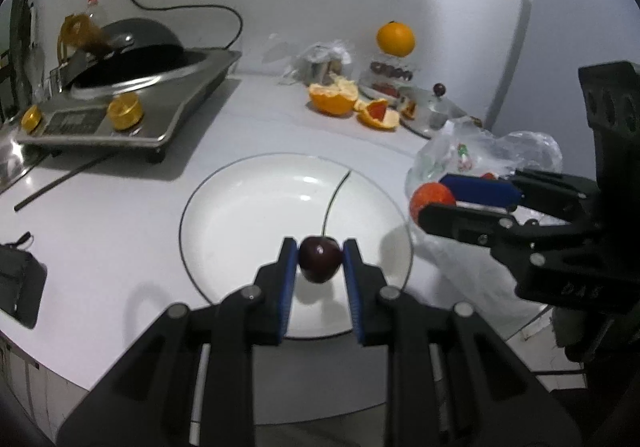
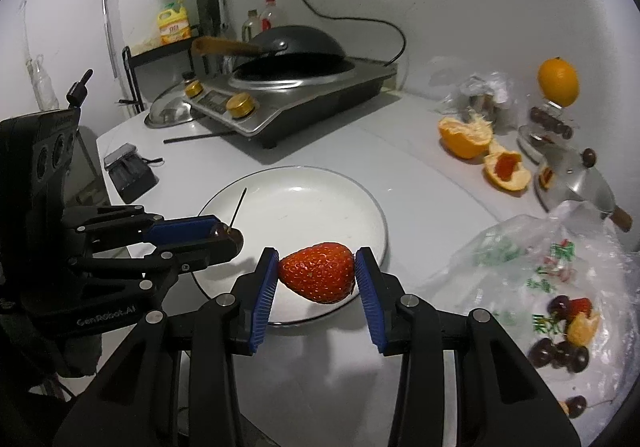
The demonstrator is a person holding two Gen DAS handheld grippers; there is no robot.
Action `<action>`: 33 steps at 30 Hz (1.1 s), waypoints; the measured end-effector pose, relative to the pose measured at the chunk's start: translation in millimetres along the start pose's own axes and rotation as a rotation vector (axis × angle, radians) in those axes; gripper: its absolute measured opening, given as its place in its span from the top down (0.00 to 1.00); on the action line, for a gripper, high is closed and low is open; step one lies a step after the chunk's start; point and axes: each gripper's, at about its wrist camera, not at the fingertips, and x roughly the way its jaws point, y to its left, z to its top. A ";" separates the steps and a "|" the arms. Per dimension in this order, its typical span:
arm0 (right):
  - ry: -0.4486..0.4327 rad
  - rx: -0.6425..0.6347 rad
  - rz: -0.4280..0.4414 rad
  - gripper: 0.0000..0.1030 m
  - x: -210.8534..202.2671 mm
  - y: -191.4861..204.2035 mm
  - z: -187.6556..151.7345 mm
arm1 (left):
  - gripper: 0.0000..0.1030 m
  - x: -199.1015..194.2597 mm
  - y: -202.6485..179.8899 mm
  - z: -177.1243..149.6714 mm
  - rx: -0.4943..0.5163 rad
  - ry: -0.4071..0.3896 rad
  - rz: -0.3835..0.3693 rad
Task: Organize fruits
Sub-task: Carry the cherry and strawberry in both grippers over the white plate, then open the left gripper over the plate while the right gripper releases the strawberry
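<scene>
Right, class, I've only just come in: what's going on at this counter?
A person is sorting fruit with two handheld grippers. The left gripper pinches a dark cherry over the white plate; the right gripper holds a strawberry above the plate's near rim. The plate has no fruit on it yet. More fruit sits in the plastic bag.

The left gripper (image 1: 320,253) is level, its blue-padded fingers (image 1: 289,287) closed on a cherry (image 1: 320,258). The right gripper (image 2: 316,277), beside it and angled toward it, has its fingers (image 2: 266,295) clamping a strawberry (image 2: 317,278) between the pads.
</scene>
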 end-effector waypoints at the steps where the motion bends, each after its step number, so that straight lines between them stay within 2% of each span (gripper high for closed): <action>1: 0.005 -0.001 0.003 0.59 3.0 1.2 -0.3 | 0.77 1.5 3.3 -1.3 -0.007 0.006 -0.002; 11: 0.069 0.005 0.006 0.59 34.7 3.9 -4.8 | 0.76 14.7 17.2 -7.3 -0.030 0.052 -0.006; 20: 0.098 0.014 0.020 0.59 46.0 3.4 -6.2 | 0.76 20.1 20.0 -9.8 -0.048 0.087 0.000; 23: 0.099 0.009 0.016 0.59 46.1 2.8 -5.3 | 0.69 18.1 20.2 -8.7 -0.052 0.078 0.007; 27: 0.087 0.012 0.010 0.58 41.7 3.4 -4.3 | 0.66 17.2 18.0 -10.1 -0.043 0.084 0.023; 28: 0.083 0.013 0.011 0.57 39.9 3.4 -4.1 | 0.64 17.1 17.2 -10.7 -0.042 0.088 0.027; 30: 0.079 0.013 0.009 0.52 37.8 3.8 -4.2 | 0.53 15.6 16.8 -11.4 -0.043 0.090 0.032; 33: 0.067 0.016 0.004 0.52 31.7 4.0 -4.1 | 0.50 10.8 16.1 -10.7 -0.051 0.079 0.035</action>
